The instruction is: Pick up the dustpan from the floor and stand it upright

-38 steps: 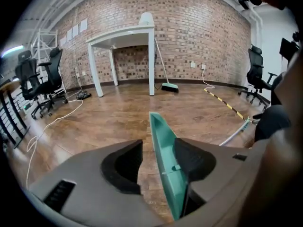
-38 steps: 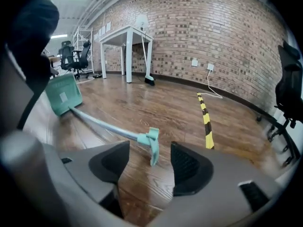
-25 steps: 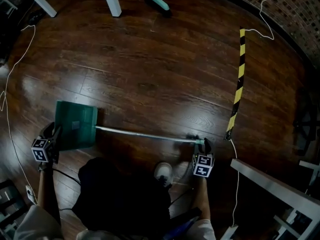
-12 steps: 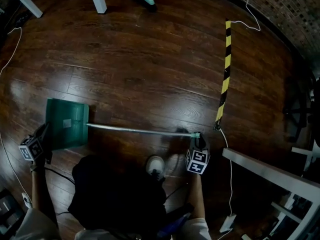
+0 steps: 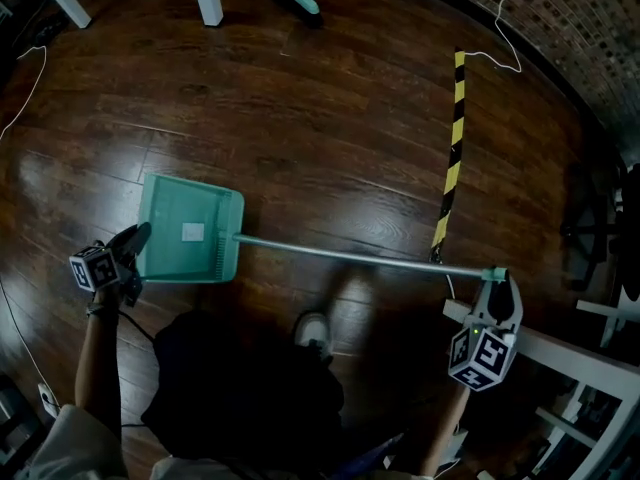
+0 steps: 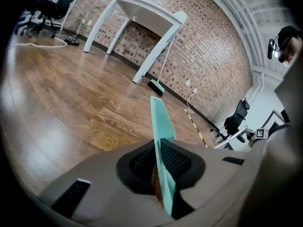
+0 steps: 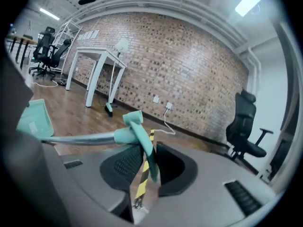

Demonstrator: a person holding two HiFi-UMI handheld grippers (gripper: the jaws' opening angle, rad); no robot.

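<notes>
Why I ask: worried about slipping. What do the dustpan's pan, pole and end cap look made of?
The pan: likely plastic, matte teal, thin moulded edge. The pole: probably metal, silvery with a sheen. The end cap: apparently teal plastic, moulded loop.

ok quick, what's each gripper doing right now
Left gripper: clamped on the dustpan rim, jaws opening slightly.
Right gripper: clamped on the handle end, jaws opening slightly.
</notes>
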